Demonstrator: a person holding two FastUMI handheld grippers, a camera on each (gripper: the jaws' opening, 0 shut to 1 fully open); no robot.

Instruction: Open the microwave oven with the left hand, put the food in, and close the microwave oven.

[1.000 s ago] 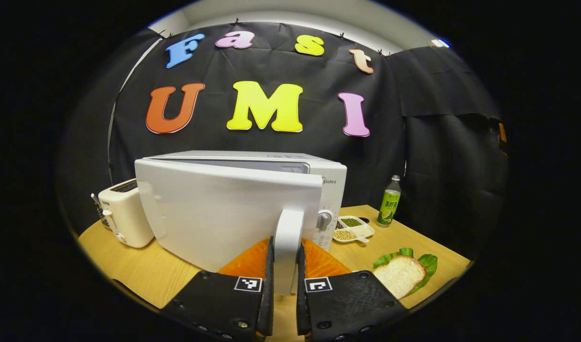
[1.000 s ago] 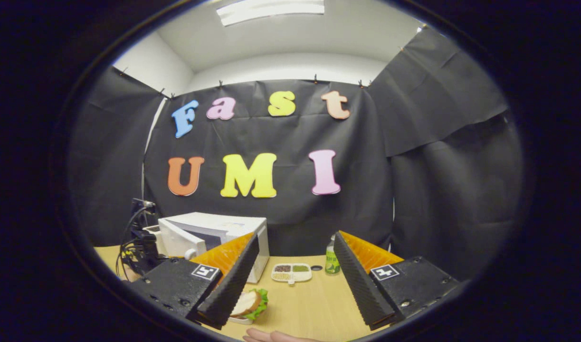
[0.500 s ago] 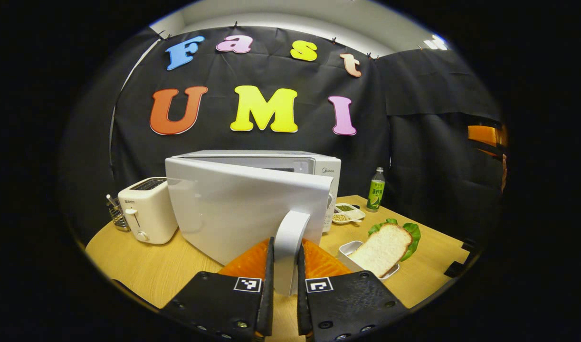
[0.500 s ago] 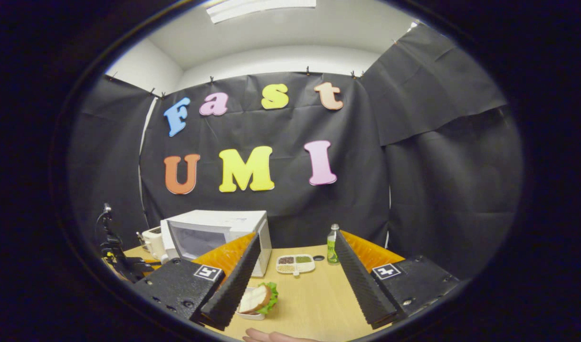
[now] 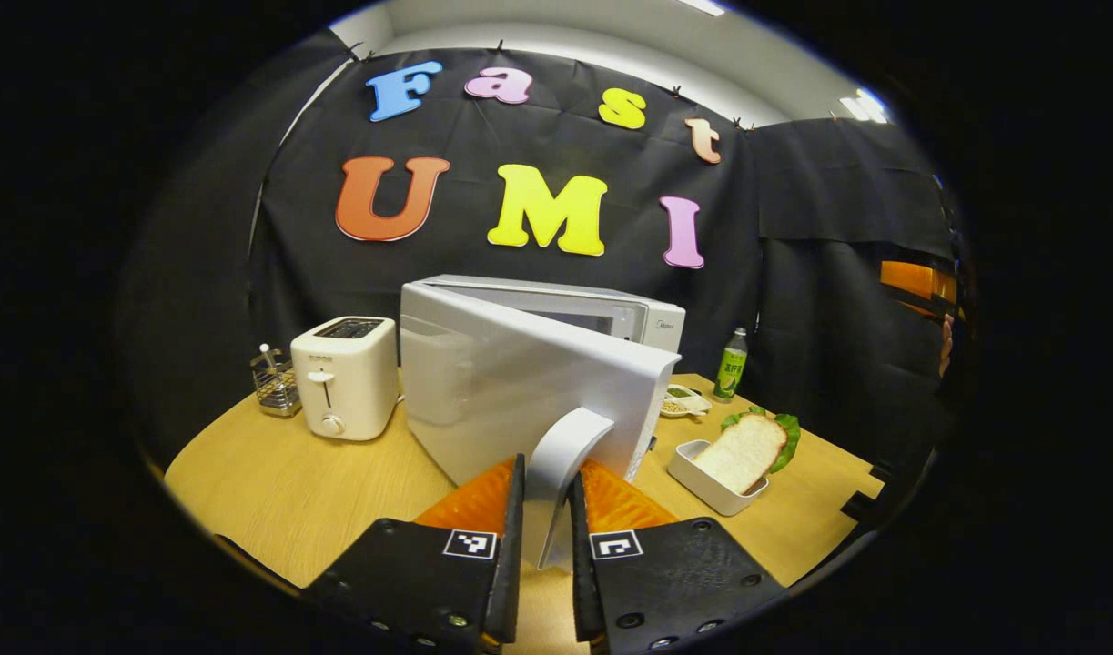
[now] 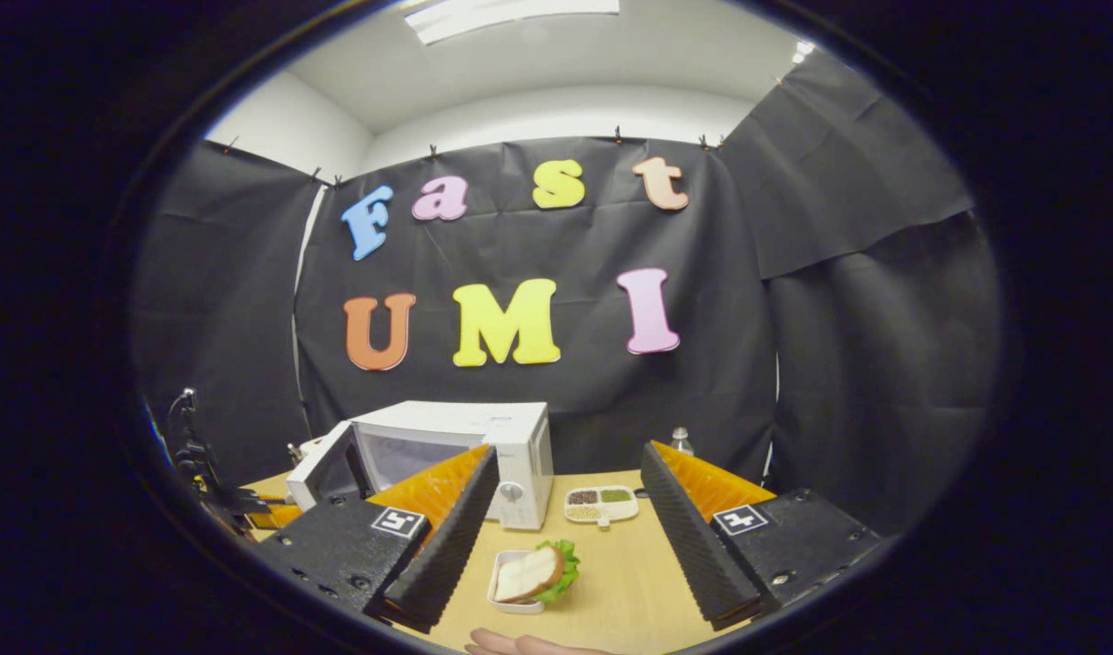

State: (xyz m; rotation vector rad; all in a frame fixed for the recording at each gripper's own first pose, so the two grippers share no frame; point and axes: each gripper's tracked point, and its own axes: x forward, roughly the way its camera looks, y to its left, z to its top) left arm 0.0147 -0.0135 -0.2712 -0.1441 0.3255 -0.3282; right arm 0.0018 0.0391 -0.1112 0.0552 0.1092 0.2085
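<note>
Microwave (image 5: 611,314) sat toward the back of the wooden table (image 5: 274,491), and I saw its white door (image 5: 510,391) swung partly open, hinged on its left side. My left gripper (image 5: 544,509) was clamped on the door handle (image 5: 561,464), both fingers pressing its sides with almost no gap between them. From my right gripper view the microwave (image 6: 483,450) showed its dim inside through the gap, and the door (image 6: 324,468) stood out toward the left. Food for the job, a slice of bread on lettuce (image 5: 747,450), lay in a small white dish (image 5: 702,478) on the table just to the right of the door; in the right gripper view the bread (image 6: 531,575) lay between my two fingers' lines, lower down and well apart from them. My right gripper (image 6: 561,537) hung above the table with its fingers spread wide, gripping nothing. Further out, I noted a white toaster (image 5: 345,377) left of the microwave, a small wire rack (image 5: 276,387) beside that, a divided snack tray (image 6: 600,505) in front of the microwave's right side, and a green bottle (image 5: 729,366) near the back wall. Part of a hand (image 6: 529,644) showed at the bottom edge of the right gripper view.
</note>
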